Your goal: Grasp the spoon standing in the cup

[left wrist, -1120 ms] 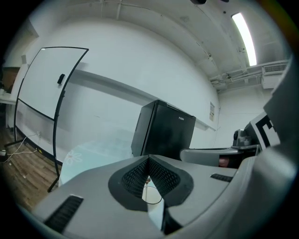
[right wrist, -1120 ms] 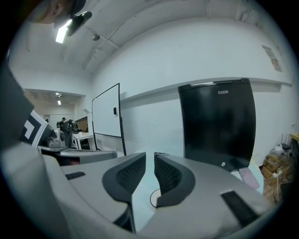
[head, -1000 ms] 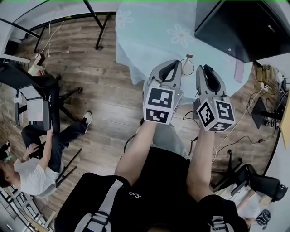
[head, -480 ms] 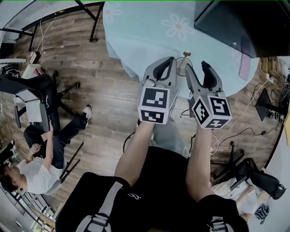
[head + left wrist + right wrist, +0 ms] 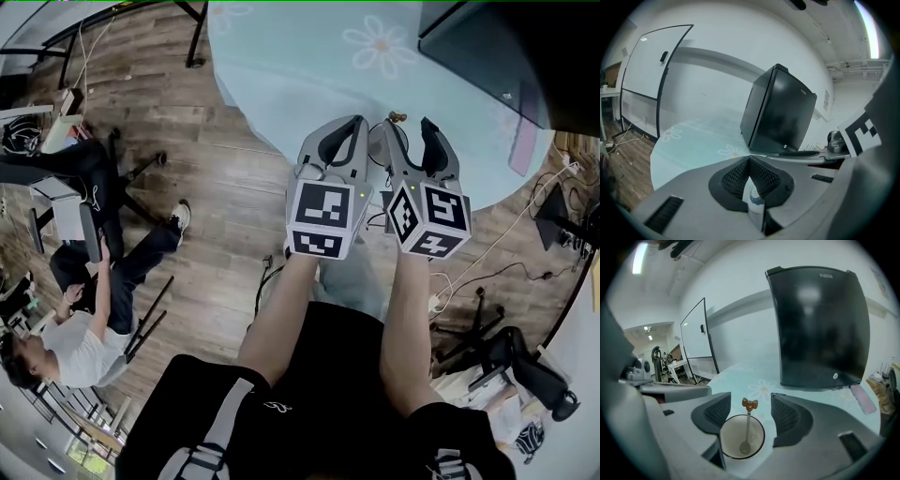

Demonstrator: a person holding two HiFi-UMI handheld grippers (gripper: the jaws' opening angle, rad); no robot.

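In the right gripper view a cream cup (image 5: 742,437) stands on the table with a thin spoon (image 5: 748,425) upright in it, topped by a brown bow-shaped knob. My right gripper (image 5: 750,414) is just over the cup. Its jaws are opening, the spoon handle stands between the pads (image 5: 785,416), and neither pad touches it. In the head view the right gripper (image 5: 406,131) hides the cup, and only the spoon's knob (image 5: 397,117) shows. My left gripper (image 5: 345,131) hangs close beside it, shut and empty (image 5: 749,161).
The round table (image 5: 309,66) has a pale blue cloth with daisy prints. A black box-like cabinet (image 5: 506,47) (image 5: 820,324) stands at its back right, with a flat pink object (image 5: 521,141) beside it. A person (image 5: 75,319) sits by chairs on the wood floor at left.
The right gripper's jaws have spread apart. Both grippers have moved forward over the table edge, and the right one has come in closer to the left.
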